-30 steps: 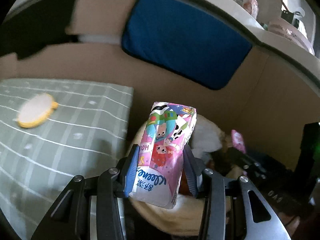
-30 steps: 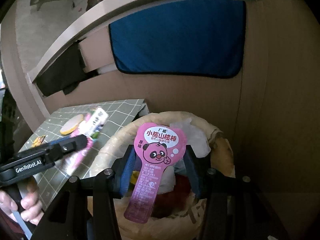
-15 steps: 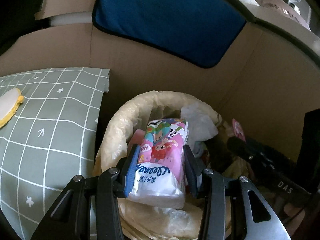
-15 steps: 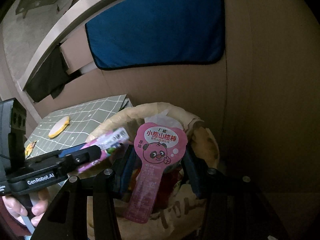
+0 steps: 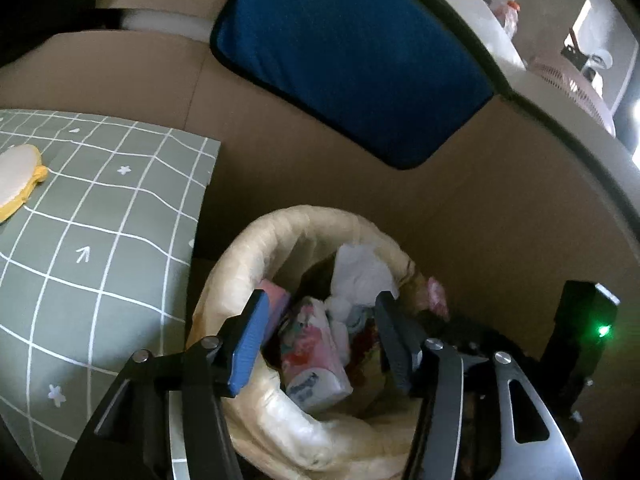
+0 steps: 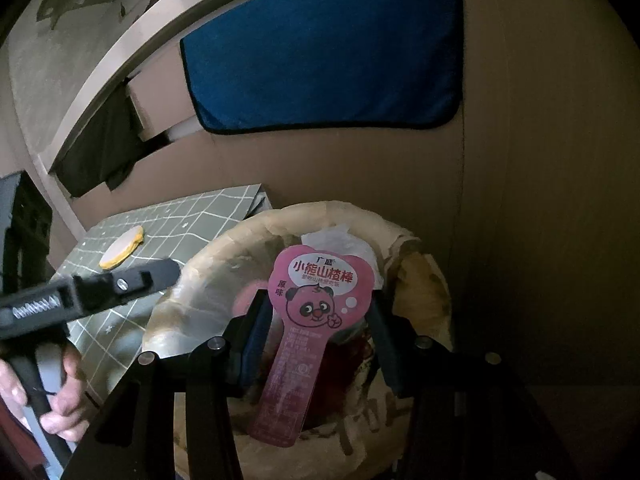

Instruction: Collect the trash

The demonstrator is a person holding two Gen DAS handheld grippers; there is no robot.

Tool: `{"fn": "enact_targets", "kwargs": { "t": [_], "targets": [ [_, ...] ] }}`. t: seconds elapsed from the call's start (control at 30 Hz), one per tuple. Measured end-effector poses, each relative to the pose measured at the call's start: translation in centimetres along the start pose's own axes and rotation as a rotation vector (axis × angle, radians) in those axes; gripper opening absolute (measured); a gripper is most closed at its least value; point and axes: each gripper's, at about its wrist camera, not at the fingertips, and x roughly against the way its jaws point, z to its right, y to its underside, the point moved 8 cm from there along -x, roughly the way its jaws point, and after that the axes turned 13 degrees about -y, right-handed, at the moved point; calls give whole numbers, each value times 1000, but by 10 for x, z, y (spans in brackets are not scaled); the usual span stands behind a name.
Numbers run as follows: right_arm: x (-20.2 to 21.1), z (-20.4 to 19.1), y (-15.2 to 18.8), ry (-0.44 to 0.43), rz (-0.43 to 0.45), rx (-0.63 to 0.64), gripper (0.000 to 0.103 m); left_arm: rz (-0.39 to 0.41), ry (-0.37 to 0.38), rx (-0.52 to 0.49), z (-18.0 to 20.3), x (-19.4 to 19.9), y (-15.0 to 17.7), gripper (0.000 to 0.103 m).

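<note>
Left gripper hanging released over the bin, right gripper pinching the light, floppy pink snack wrapper below its wide head

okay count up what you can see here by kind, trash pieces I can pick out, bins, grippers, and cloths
Trash pieces: 3, tissue pack, pink wrapper, yellow lid
Bins: 1, bin
Grippers: 2, left gripper, right gripper
Cloths: 1, blue cloth
Total: 7
</note>
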Motion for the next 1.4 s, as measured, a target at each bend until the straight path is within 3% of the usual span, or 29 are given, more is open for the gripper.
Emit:
{"fn": "enact_targets", "kwargs": {
  "t": [0.13, 0.37, 0.47, 0.6, 0.83, 1.13, 1.4],
  "targets": [
    [-7, -3, -1, 0, -13, 13, 46, 55, -52, 6, -10, 20, -6, 56],
    [-16, -10, 1, 16, -21, 42, 47, 234, -222, 0, -37, 74, -9, 56],
    [-19, -16, 2, 37, -21, 70, 55, 284, -289, -3, -47, 90, -7, 56],
    [-19, -21, 2, 59, -20, 86, 56, 313, -387, -38, -58, 101, -2, 56],
    [-16, -37, -1, 39, -19, 102, 56, 314, -468, -42, -80, 123, 10, 56],
    [-6, -116, -16, -42, 23, 244, 56, 393, -588, 45, -131, 186, 14, 56],
    [-39, -197, -16, -188, -51, 310, 56, 434, -682, 150, -205, 239, 25, 56]
  ]
}}
